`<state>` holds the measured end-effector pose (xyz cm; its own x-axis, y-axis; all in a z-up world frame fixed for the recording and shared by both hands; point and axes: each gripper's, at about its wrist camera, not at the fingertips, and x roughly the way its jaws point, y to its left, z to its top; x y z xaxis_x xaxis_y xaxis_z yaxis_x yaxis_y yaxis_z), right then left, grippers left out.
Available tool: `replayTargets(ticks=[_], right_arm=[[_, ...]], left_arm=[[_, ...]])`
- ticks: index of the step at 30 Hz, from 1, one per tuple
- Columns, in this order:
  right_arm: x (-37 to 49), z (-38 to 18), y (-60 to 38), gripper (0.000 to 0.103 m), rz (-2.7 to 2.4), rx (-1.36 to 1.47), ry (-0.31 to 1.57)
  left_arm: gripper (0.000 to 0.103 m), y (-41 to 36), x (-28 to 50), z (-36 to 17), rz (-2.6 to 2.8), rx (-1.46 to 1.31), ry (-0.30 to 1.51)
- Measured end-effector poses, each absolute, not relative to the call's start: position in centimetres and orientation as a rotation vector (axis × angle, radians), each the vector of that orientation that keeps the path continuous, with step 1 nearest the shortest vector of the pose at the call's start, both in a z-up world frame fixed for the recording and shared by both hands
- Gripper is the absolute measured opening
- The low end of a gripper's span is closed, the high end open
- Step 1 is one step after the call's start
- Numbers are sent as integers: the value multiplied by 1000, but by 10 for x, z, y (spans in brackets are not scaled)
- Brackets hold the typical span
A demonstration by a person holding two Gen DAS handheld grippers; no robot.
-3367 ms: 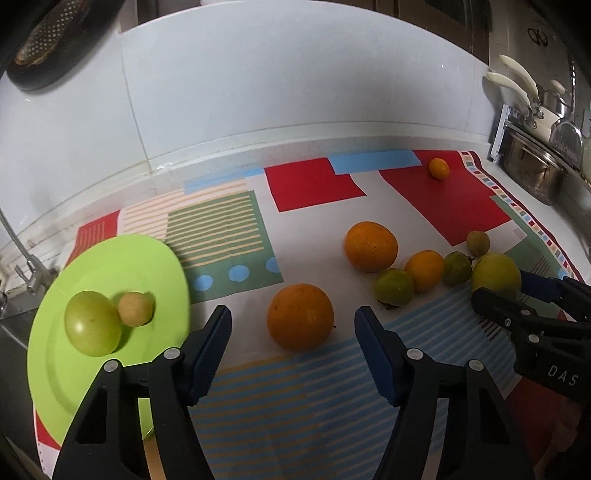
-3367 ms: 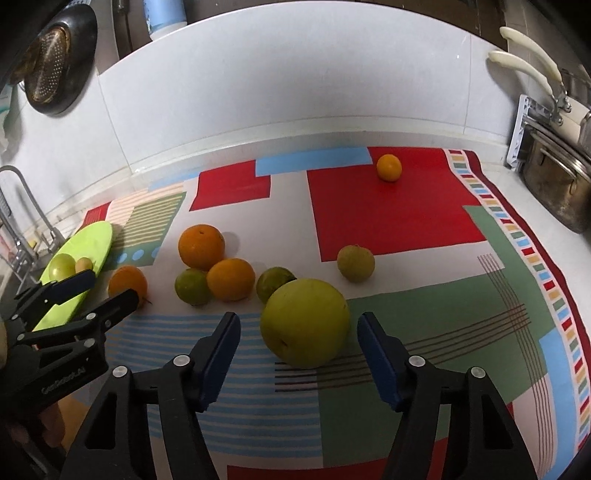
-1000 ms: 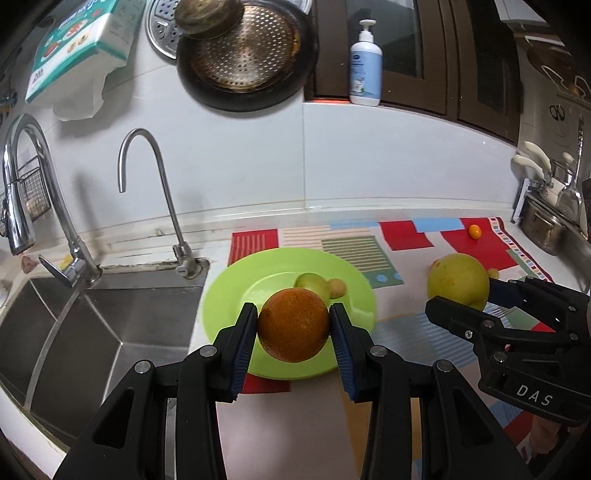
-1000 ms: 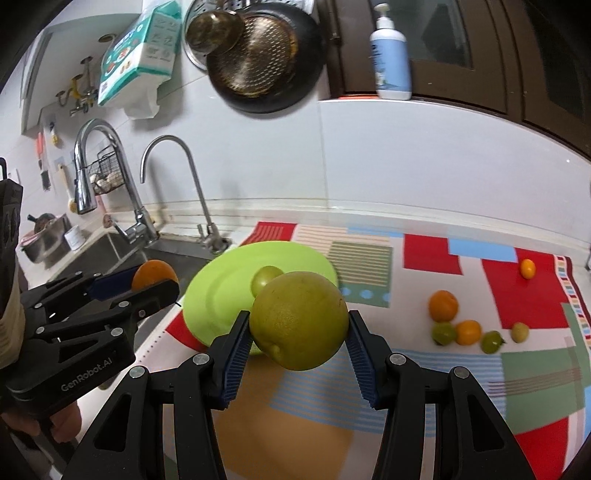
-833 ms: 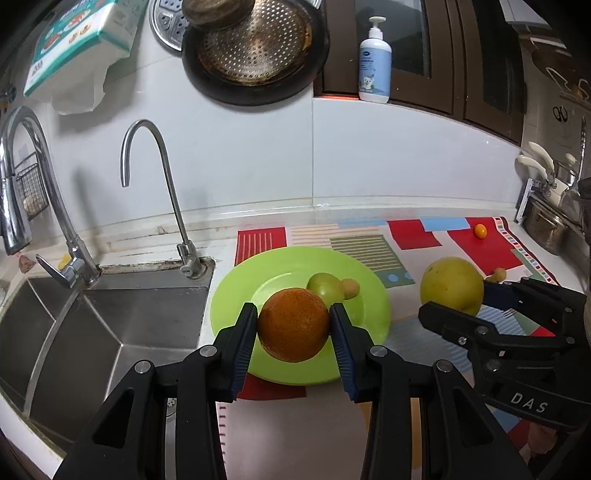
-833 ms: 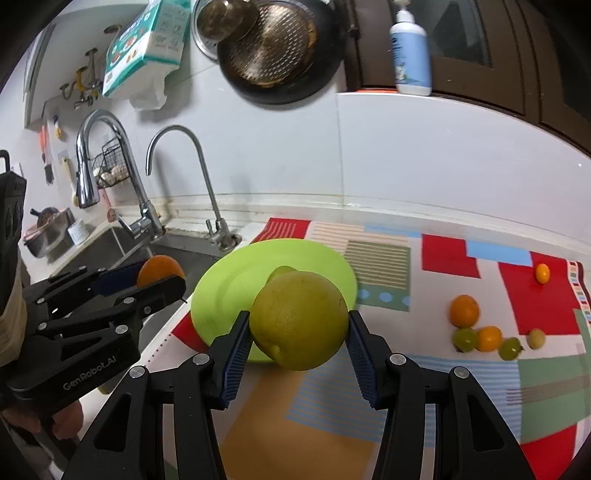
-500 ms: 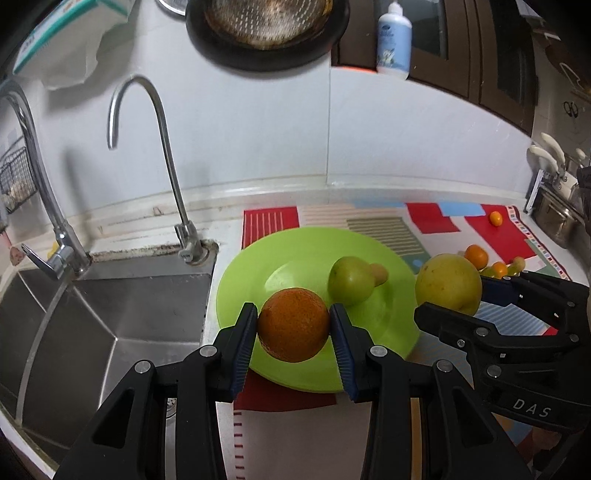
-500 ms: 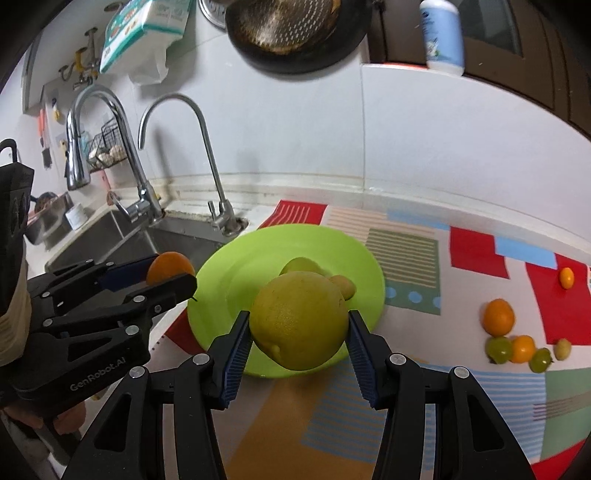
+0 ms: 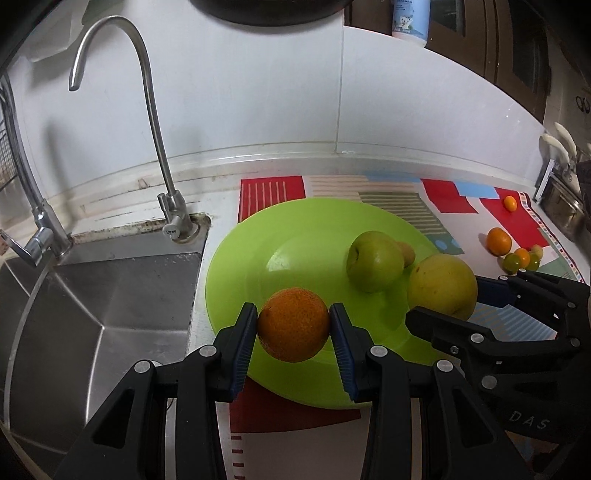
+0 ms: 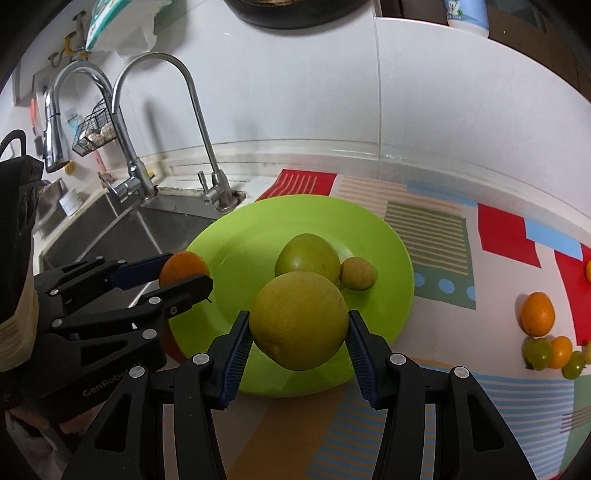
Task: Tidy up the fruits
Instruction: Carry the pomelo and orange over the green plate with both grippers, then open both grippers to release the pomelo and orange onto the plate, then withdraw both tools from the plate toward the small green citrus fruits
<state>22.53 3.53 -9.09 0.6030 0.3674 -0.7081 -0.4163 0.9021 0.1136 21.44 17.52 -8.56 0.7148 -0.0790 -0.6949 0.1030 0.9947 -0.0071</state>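
the left gripper (image 9: pixel 293 325) is clamping an orange (image 9: pixel 293 324) over the green plate (image 9: pixel 295 236); the right gripper (image 10: pixel 298 330) is gripping a yellow-green citrus (image 10: pixel 298 325) above it. only the right wrist view is showing the small brown fruit (image 10: pixel 357 273) whole beside the green apple (image 10: pixel 307 256).

A home kitchen counter beside a sink.

A stainless steel sink (image 9: pixel 103 295) is set into the counter, with a curved tap (image 9: pixel 147 110) at its back rim and a larger tap (image 10: pixel 74 107) further left. White tiled wall (image 9: pixel 258 92) rises behind the sink. Above it hangs what looks like a dark pan (image 10: pixel 306 11), partly cut off. A patterned mat (image 10: pixel 443 236) covers the counter right of the sink.
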Motion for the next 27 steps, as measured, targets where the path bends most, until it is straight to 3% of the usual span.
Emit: replayTargets(ticks=[1, 3, 5, 8, 14, 27], right_arm=[[226, -92, 36, 52, 454, -64, 807], [228, -93, 37, 52, 459, -62, 813], [228, -92, 36, 53, 462, -53, 801], [221, -82, 35, 64, 441, -60, 747], [207, -65, 24, 65, 394, -74, 710], [164, -30, -18, 78, 302, -30, 616]], left_arm=[[42, 176, 214, -84, -92, 35, 762], [56, 177, 212, -81, -66, 41, 744], [56, 179, 209, -76, -49, 43, 728], [57, 181, 204, -71, -35, 41, 717], [62, 177, 186, -59, -26, 40, 692], [78, 148, 147, -23, -49, 30, 614]])
